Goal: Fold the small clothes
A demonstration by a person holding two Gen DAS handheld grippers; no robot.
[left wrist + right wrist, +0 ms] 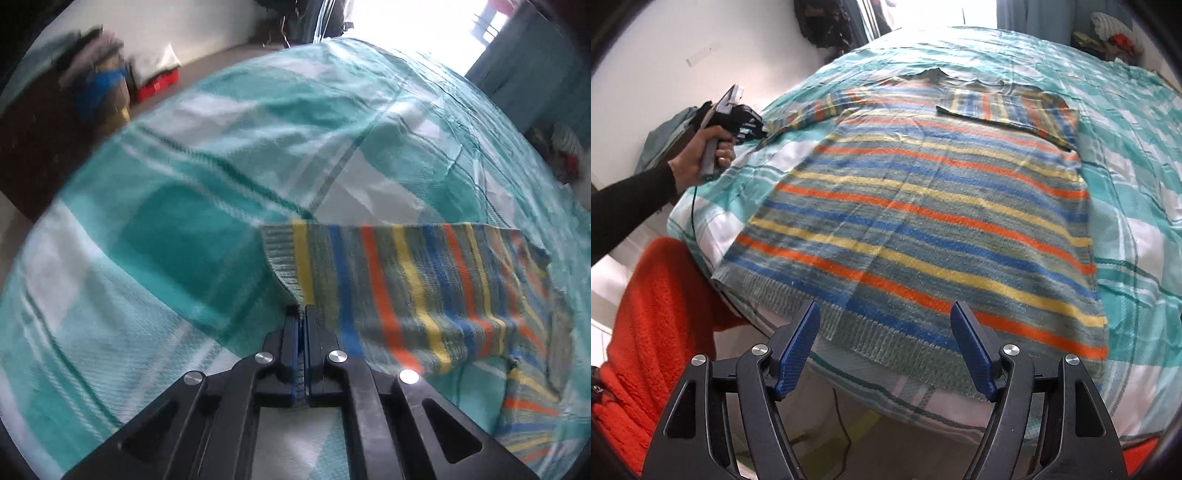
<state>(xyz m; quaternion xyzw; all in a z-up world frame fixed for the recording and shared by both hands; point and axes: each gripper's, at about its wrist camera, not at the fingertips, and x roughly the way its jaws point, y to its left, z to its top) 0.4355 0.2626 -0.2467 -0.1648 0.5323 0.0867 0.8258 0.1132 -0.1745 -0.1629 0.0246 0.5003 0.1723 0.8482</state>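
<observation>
My striped sweater (923, 206) lies flat on the bed (1145, 192), straight ahead of my right gripper (886, 328), whose jaws stand wide apart above the hem. One sleeve (1004, 107) is already folded across the chest at the far right. My left gripper (303, 314) is clamped on the cuff of the other sleeve (388, 277), lifted off to my left. Judging by this, that sleeve and the body folds remain. Nothing blocks the bed; a red crate (157, 86) sits far off.
</observation>
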